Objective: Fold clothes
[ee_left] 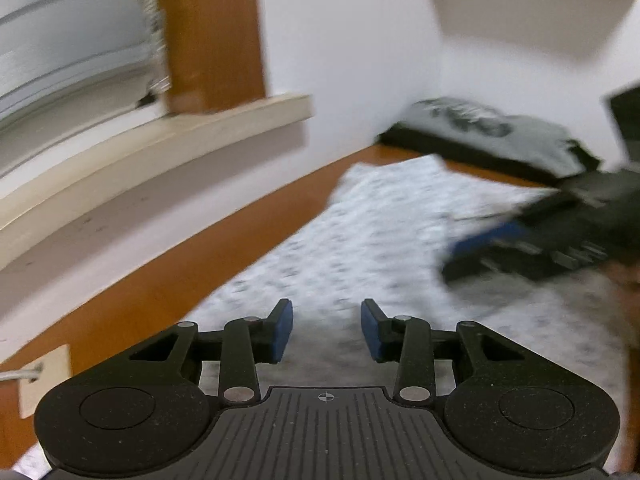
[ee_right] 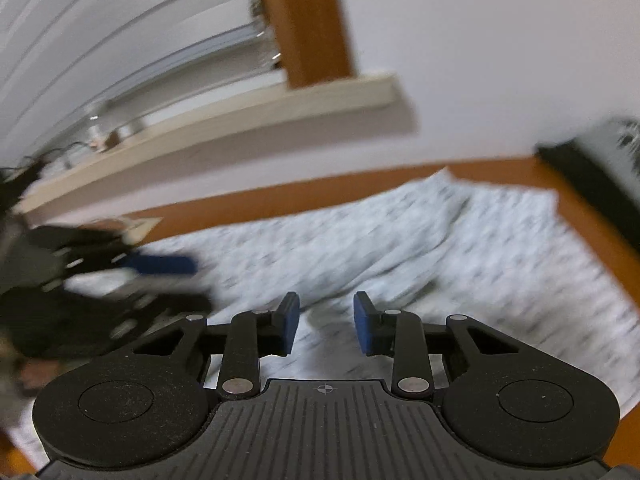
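On the orange-brown wooden table [ee_left: 132, 312], spread flat, a white garment with a fine grey speckled print [ee_left: 360, 240], its far corner reaching close to the white wall [ee_left: 352, 48]. Beyond that garment, against the wall at the table's far end, a folded pile: a grey printed top [ee_left: 500, 128] resting on something dark. Left of the garment, above the table edge, a cream window sill [ee_left: 160, 136] with an upright wooden frame post [ee_left: 212, 36] and pale blinds [ee_left: 60, 40].

Over the near part of the garment, the left gripper [ee_left: 326, 330], blue pads parted by a moderate gap, nothing between them, only speckled cloth visible below. Contact with the cloth impossible to judge.

Over the same garment, further right, the right gripper [ee_right: 326, 322], pads likewise apart with an empty gap, a raised fold of the cloth [ee_right: 400, 248] just ahead of the tips. Blurred in the left wrist view, at the garment's right side, its blue pad low over the cloth. Both views heavily smeared, so fine detail lost.
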Demonstrator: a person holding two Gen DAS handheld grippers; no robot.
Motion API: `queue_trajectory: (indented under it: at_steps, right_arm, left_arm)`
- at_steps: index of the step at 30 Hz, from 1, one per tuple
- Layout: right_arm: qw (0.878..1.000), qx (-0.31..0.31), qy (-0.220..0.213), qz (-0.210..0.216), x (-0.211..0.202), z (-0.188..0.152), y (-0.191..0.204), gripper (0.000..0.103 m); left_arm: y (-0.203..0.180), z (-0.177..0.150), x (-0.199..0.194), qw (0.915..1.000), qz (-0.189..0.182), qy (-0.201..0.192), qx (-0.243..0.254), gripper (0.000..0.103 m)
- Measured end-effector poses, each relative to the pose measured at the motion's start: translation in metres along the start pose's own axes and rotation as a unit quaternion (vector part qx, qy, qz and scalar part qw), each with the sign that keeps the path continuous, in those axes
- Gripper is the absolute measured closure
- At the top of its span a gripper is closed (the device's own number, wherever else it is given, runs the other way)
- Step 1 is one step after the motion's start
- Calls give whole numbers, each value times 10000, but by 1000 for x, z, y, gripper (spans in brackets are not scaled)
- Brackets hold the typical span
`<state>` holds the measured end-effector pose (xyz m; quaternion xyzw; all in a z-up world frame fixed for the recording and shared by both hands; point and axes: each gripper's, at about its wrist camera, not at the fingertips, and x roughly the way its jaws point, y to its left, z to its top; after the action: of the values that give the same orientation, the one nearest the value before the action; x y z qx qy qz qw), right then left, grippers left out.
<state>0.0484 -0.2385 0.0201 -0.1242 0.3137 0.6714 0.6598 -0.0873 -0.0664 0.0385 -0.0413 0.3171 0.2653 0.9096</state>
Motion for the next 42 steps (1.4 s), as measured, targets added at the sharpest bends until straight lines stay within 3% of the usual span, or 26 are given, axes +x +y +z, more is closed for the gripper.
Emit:
queue_trajectory:
  at_steps: [2, 6, 14, 25, 32, 33, 34, 36, 40, 42]
  right_arm:
    - [9999, 62, 59, 90, 3, -4, 7, 71]
    - [9992, 324, 75, 202, 9, -8, 16, 71]
    - [9950, 934, 26, 346, 10, -4, 11, 68]
    - [9934, 1072, -85, 397, 0, -7, 17, 67]
    - [9942, 1000, -24, 396, 10, -9, 20, 61]
    - [9938, 1022, -53, 424, 10, -8, 19, 66]
    - [9938, 1013, -97, 437, 8, -8, 18, 84]
    - [9940, 978, -191, 455, 1, -7, 15, 100]
    - [9921, 1116, -355, 441, -30, -13, 1, 102]
    - [9927, 1129, -381, 175, -40, -20, -6, 102]
  left_arm:
    - [12, -2, 6, 9999, 130, 110, -25, 62]
    - [31, -12, 11, 9994, -203, 24, -283, 62]
    - [31, -12, 9, 9991, -252, -6, -352, 62]
    - [31, -13, 9, 9991, -243, -8, -351, 62]
    - [30, -13, 9, 9992, -237, -4, -328, 62]
    - [30, -13, 8, 9992, -238, -4, -327, 62]
    - [30, -13, 8, 9992, -240, -4, -332, 62]
    - [30, -12, 8, 9991, -241, -4, -345, 62]
    - [30, -13, 8, 9991, -243, -4, -349, 62]
    - [30, -13, 8, 9992, -236, -3, -336, 62]
